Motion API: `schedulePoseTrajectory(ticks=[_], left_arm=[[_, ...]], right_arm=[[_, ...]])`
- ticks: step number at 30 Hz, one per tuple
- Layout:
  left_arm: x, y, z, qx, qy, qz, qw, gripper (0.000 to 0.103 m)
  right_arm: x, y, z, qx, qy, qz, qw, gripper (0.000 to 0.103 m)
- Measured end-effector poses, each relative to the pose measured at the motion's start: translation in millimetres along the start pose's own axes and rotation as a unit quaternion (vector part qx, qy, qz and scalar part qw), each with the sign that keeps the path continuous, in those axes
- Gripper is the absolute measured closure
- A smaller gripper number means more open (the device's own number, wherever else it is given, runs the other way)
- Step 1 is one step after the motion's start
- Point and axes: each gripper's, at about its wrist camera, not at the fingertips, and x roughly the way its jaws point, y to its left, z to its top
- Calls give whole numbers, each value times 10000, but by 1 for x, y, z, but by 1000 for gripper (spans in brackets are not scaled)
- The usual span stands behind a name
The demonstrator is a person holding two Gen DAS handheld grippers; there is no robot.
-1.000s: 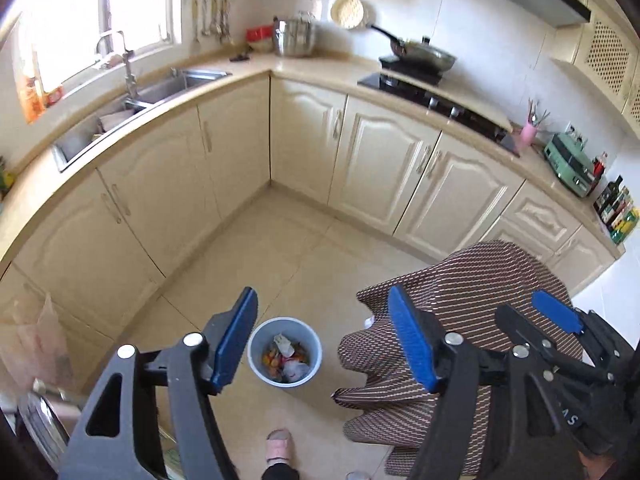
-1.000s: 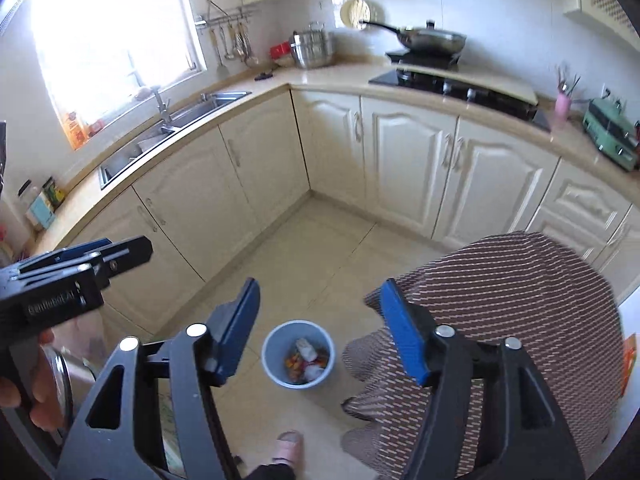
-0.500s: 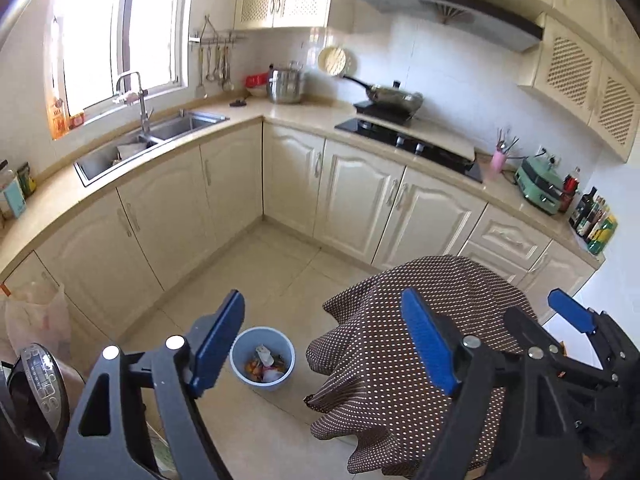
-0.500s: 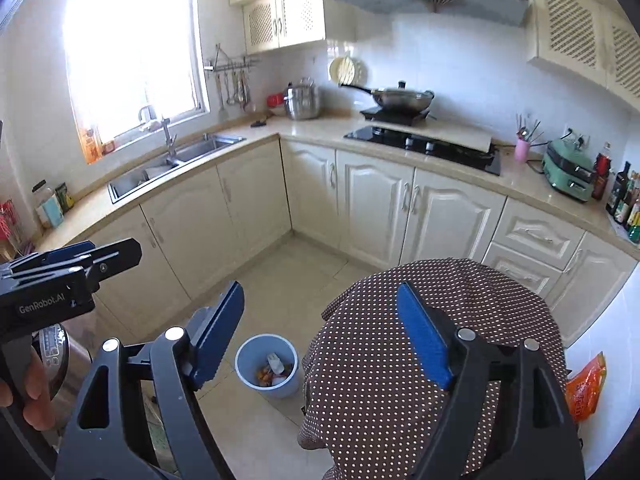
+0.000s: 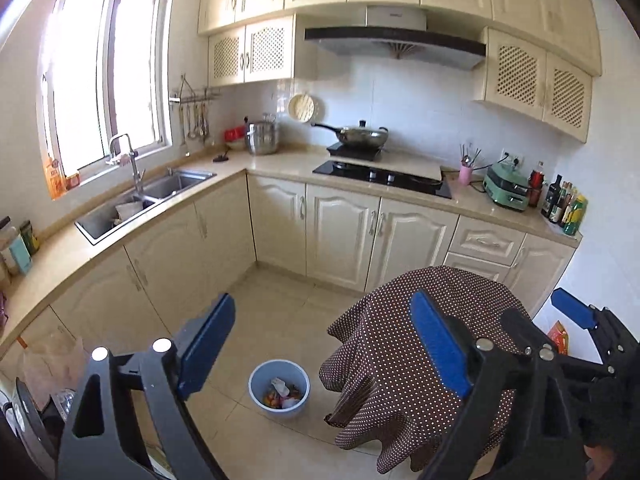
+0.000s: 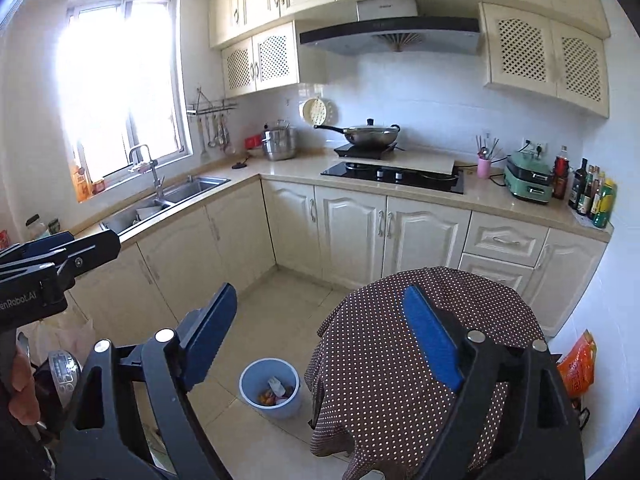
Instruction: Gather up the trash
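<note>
Cream kitchen; below left gripper (image 5: 320, 344) and right gripper (image 6: 320, 336), both spread and empty: blue bin (image 5: 279, 388) part-filled, collecting apparently unfinished.

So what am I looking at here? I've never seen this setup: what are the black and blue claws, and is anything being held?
No robot: a person holds a two-finger gripper in each hand, with a fisheye camera on each looking along its fingers. One picture is from the left gripper, the other from the right gripper. Both are open and hold nothing. They face a kitchen. On the floor stands a blue bin with trash inside, next to a table under a dotted cloth. An orange bag sits by the right wall.
</note>
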Motion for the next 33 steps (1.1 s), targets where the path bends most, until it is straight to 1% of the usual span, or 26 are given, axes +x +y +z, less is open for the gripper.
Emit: schedulePoseTrajectory(ticks=[8,17,25,33], left_arm=[[-45,13,-15,279,-160,-59,9995,15],[-80,25,-31,334,-334,-122,9988,15],[-94,24,-40,397,-420,-224,9981,15],[-95,24,-39,437,-418,-284,9978,15]], right_arm=[[-39,19,-11,63,-116,-214,9997,19],[-67,34,-16,-17,-280,-389,9988,17],[-77,38,-24,-45,-301,-460,9985,16],[-79,40,-24,-42,-297,-488,9984,16]])
